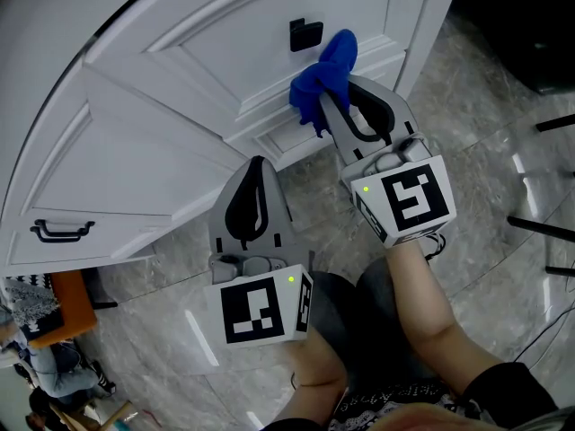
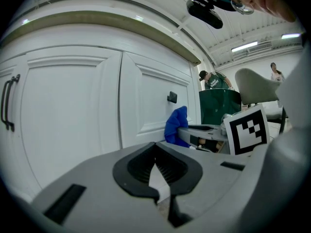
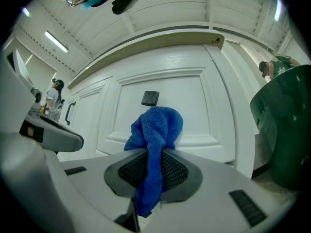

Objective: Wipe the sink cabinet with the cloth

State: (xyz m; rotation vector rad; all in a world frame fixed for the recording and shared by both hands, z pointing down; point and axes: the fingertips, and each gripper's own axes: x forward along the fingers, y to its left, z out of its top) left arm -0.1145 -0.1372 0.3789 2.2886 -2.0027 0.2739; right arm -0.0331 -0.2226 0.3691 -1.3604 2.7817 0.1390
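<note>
Right gripper (image 3: 153,155) is clamped on the blue cloth (image 3: 155,127) - the jaws pinch a gathered fold mid-length, with a bunch sticking out past the tips and a short tail hanging below. The cloth sits at about 1 o'clock in the head view. It is up against the white sink cabinet door (image 1: 225,57), just under the black knob (image 1: 305,34), which is at 11 o'clock from it. It looks to be touching the lower panel moulding, though contact is hard to confirm.

Left gripper (image 2: 156,148) has its jaws together with nothing between them. It hangs at 7 o'clock from the right one, near the cabinet base over the marble floor (image 1: 490,133). A bar handle (image 1: 61,231) is on the far left door at 9 o'clock.

Handling, as a judgement: the cloth is light, soft microfibre, limp and not fragile. It bunches and drags rather than slides. The current hold is fine - a grip nearer the middle leaves enough wad in front to press flat.
</note>
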